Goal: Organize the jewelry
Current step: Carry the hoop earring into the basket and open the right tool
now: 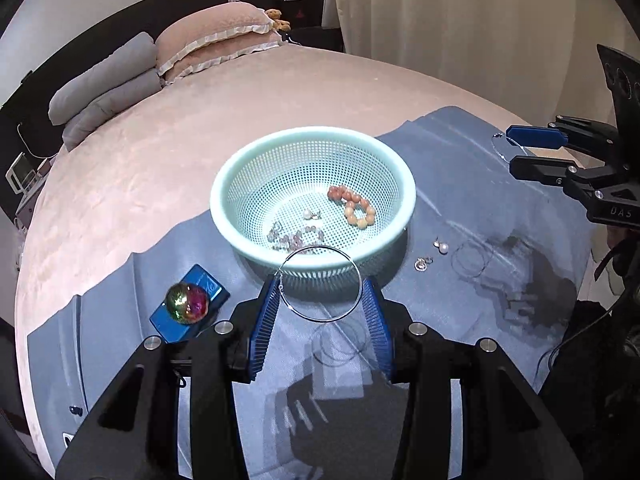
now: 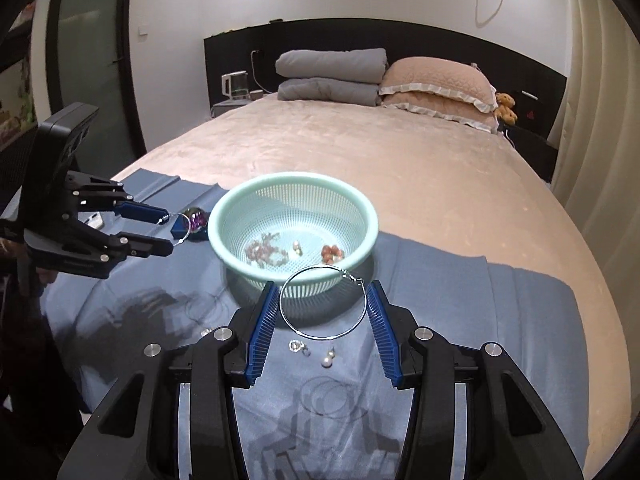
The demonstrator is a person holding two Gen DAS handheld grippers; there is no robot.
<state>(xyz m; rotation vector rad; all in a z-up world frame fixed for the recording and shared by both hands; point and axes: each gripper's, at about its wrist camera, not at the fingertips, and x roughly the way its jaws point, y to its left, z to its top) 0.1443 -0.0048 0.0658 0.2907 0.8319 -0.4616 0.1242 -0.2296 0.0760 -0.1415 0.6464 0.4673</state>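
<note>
My left gripper (image 1: 322, 280) is shut on a large silver hoop earring (image 1: 326, 321), held across its width between the blue pads just short of the mint green basket (image 1: 224, 184). At the right edge, my right gripper (image 1: 511, 148) grips a second thin hoop (image 1: 497, 148). In the right wrist view that gripper (image 2: 321, 286) holds its hoop earring (image 2: 320, 266) before the basket (image 2: 216, 220), and the left gripper (image 2: 168, 231) hangs at the left with its hoop (image 2: 182, 236). The basket holds an orange bead bracelet (image 1: 352, 206), a pearl earring (image 1: 307, 214) and a purple bead bracelet (image 1: 296, 238).
A pearl earring (image 1: 442, 247) and a small silver earring (image 1: 422, 264) lie on the blue cloth (image 1: 460, 160) right of the basket. A blue box (image 1: 210, 286) with an iridescent ball (image 1: 188, 304) sits to its left. Pillows (image 2: 436, 80) and folded grey bedding (image 2: 332, 64) lie far back.
</note>
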